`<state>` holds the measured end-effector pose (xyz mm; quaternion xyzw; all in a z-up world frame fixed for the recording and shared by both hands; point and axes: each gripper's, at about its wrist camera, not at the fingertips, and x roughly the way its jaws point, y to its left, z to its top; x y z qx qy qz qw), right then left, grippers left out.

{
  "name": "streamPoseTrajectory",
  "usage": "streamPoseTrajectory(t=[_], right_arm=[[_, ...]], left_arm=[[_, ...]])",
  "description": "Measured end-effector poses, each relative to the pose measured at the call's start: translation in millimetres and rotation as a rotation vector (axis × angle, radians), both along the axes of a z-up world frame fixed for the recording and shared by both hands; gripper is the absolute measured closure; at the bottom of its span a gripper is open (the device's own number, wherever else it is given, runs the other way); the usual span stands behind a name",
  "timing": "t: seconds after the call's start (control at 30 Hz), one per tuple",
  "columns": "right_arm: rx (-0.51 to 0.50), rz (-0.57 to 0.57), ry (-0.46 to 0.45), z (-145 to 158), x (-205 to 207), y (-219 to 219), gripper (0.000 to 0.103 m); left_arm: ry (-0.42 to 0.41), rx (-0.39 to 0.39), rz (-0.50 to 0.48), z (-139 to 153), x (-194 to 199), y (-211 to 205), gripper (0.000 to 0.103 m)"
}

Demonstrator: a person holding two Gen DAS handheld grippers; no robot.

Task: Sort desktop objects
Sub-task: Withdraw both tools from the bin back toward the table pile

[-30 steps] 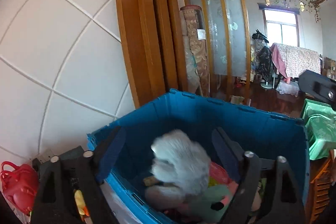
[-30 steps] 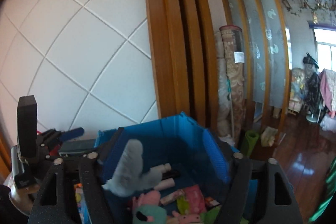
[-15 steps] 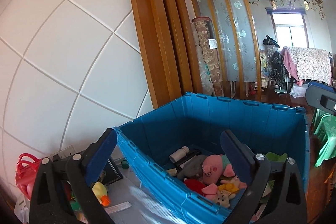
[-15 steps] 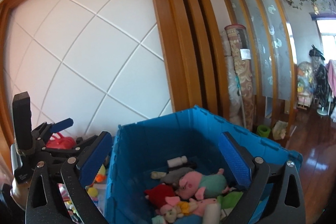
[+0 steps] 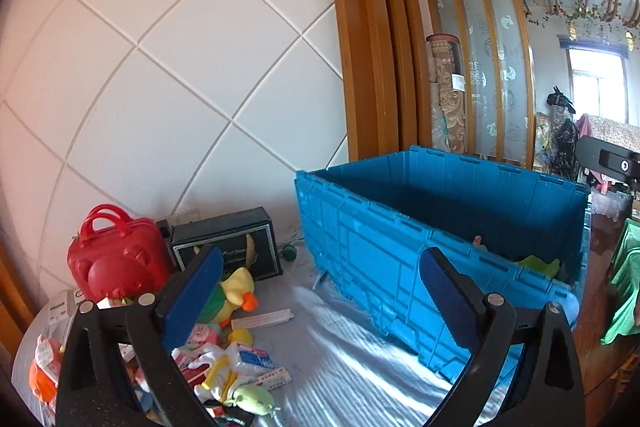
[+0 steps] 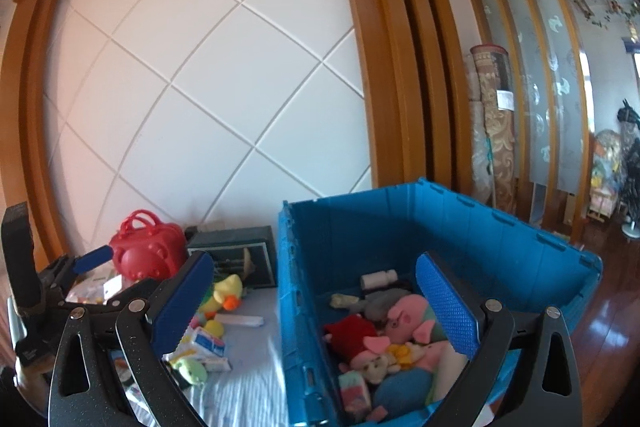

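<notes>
A blue plastic bin (image 5: 400,259) stands on the table at the right; in the right wrist view the bin (image 6: 500,243) holds several plush toys, among them a pink pig (image 6: 404,315). My left gripper (image 5: 320,299) is open and empty, in front of the bin's left wall and above the table. My right gripper (image 6: 316,303) is open and empty, straddling the bin's near left wall. A heap of small things lies at the left: a yellow duck (image 5: 236,291), small boxes (image 5: 248,359) and a green plush (image 5: 250,393).
A red toy case (image 5: 112,255) and a dark box (image 5: 228,243) stand against the white tiled wall. The left gripper's body shows at the left edge of the right wrist view (image 6: 36,287). A wooden frame and a room lie behind the bin.
The grey plush that hung between my left fingers over the bin is gone from them and lies in the bin. Both grippers have drawn back to the left, towards the heap.
</notes>
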<state>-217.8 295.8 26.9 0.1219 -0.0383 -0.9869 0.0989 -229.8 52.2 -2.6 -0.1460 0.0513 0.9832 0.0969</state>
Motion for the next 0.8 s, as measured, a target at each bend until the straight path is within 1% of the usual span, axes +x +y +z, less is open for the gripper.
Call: streamPoseTrajectory(t=[0.17, 0.27, 0.4, 0.5, 0.57, 0.63, 0.73, 0.8], right_arm=[[0.002, 0.057, -0.027, -8, 15, -60, 0.0], [-0.012, 0.119, -0.071, -18, 20, -101, 0.0], [-0.039, 0.188, -0.146, -44, 27, -153, 0.0], [0.0, 0.257, -0.172, -68, 33, -194, 0.0], [0.038, 0.325, -0.227, -86, 30, -224, 0.0], [0.053, 0.386, -0.269, -103, 28, -247, 0.0], [0.055, 0.48, -0.298, -122, 18, -277, 0.0], [0.076, 0.537, -0.324, -132, 11, -298, 0.0]], left_arm=[[-0.054, -0.015, 0.084, -18, 30, -68, 0.003], [-0.095, -0.034, 0.145, -31, 50, -116, 0.003], [-0.158, -0.048, 0.23, -53, 73, -180, 0.003], [-0.197, -0.056, 0.292, -73, 85, -220, 0.003], [-0.24, -0.042, 0.337, -85, 89, -242, 0.003], [-0.262, -0.017, 0.365, -95, 91, -259, 0.003], [-0.263, -0.042, 0.424, -110, 97, -275, 0.003], [-0.277, -0.05, 0.456, -120, 103, -286, 0.003]])
